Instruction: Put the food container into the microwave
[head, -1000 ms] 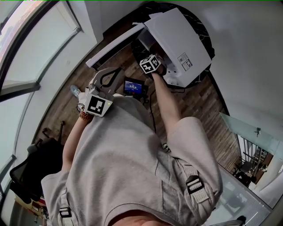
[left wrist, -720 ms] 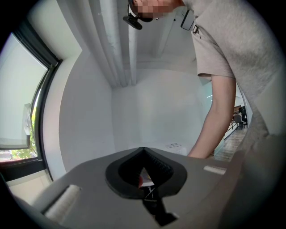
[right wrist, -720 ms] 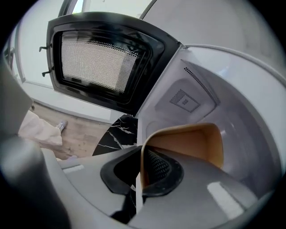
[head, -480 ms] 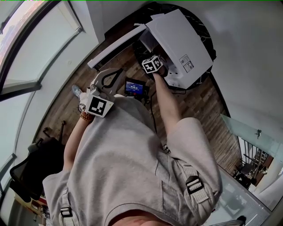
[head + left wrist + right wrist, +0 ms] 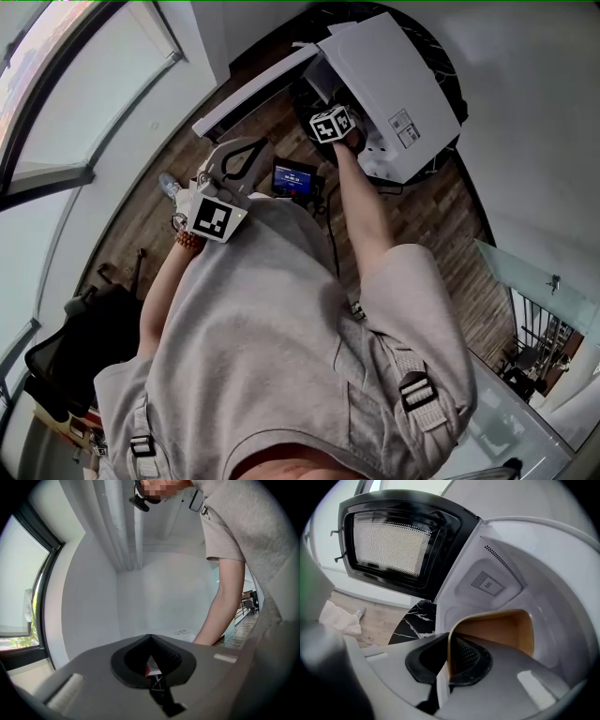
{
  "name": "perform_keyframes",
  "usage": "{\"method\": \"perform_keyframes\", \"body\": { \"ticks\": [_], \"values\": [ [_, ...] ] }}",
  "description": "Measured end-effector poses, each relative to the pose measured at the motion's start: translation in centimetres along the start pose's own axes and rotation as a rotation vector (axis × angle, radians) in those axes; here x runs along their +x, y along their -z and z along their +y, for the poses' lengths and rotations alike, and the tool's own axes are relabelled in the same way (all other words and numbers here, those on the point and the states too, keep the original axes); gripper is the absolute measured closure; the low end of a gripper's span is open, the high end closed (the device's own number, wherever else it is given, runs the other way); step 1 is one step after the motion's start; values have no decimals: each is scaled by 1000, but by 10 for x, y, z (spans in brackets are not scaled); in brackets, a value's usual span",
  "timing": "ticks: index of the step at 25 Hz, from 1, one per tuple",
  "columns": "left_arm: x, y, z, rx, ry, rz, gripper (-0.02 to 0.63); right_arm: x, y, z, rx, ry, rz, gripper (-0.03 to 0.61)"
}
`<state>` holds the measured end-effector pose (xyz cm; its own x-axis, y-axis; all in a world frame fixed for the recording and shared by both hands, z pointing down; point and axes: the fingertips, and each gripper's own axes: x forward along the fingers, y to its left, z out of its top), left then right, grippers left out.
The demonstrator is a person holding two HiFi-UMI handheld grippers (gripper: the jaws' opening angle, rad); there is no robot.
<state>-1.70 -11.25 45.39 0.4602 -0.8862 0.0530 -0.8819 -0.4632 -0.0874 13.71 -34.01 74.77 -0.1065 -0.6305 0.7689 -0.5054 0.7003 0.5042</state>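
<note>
The white microwave stands with its door swung wide open. In the head view my right gripper is at the mouth of the oven. In the right gripper view a tan food container sits inside the white cavity, and my right gripper is shut on its near wall. The mesh-window door stands to the left. My left gripper is held away from the oven, near the person's left side. Its jaws are shut with nothing gripped, pointing up at a white wall.
The microwave rests on a round black marble table. A small lit screen hangs at the person's waist. Wooden floor lies below, with a pale cloth, a black chair at left and a glass railing at right.
My right gripper has edged slightly further toward the microwave's opening with the container. The left gripper has stayed about where it was; the head view shifted a little.
</note>
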Motion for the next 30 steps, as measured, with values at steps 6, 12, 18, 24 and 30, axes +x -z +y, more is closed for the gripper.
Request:
{"method": "perform_keyframes", "body": {
  "ticks": [6, 12, 18, 24, 30],
  "values": [
    [0, -1, -3, 8, 9, 3, 615, 3, 6, 1, -10, 8, 18, 557],
    [0, 0, -5, 3, 9, 9, 615, 5, 13, 5, -10, -12, 29, 555],
    [0, 0, -6, 9, 15, 7, 615, 6, 17, 3, -13, -2, 33, 548],
    [-1, 0, -7, 6, 15, 5, 615, 6, 18, 4, -20, 4, 31, 512],
    [-2, -2, -9, 5, 16, -5, 615, -2, 15, 2, -49, 43, 4, 494]
  ]
}}
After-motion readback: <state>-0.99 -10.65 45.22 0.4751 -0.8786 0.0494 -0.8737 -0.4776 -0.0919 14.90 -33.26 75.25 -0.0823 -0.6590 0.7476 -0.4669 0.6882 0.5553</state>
